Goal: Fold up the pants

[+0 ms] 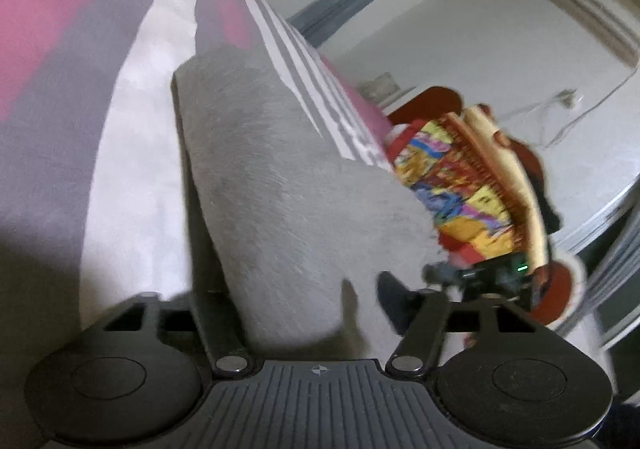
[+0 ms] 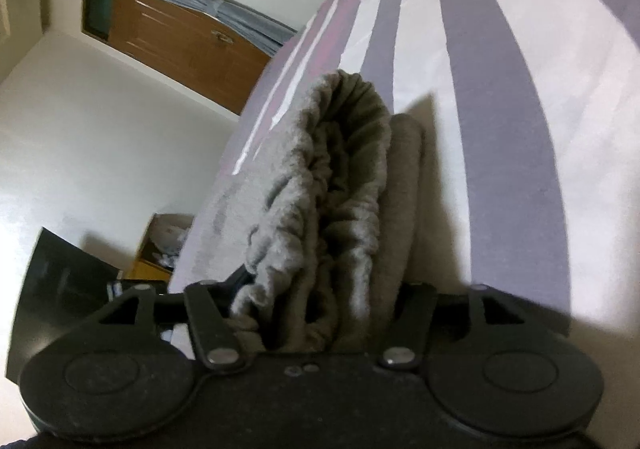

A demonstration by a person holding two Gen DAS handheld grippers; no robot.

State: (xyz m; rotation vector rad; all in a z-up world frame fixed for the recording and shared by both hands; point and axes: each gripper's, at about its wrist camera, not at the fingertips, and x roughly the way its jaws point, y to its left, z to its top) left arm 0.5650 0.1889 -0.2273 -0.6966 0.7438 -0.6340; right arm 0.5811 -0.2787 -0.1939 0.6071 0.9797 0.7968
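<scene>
1. The left gripper (image 1: 316, 313) has the grey pants (image 1: 280, 185) bunched between its finger links; the fingertips are buried under the cloth, so I cannot tell whether they are clenched or released.
2. The right gripper (image 2: 320, 289) is equally smothered: the gathered elastic waistband (image 2: 344, 153) fills the gap between its fingers, tips hidden, so its grip cannot be told either.
3. The pants lie folded on the striped bedsheet (image 2: 500, 89), in grey, white and pink bands.
4. The left view is motion-blurred; only it shows a colourful patterned cloth (image 1: 460, 185) beyond the bed edge and the other gripper's body with a green light (image 1: 500, 271).
5. Only the right view shows the waistband opening, a wooden door (image 2: 180, 37) and an open box (image 2: 164, 245) on the floor.
</scene>
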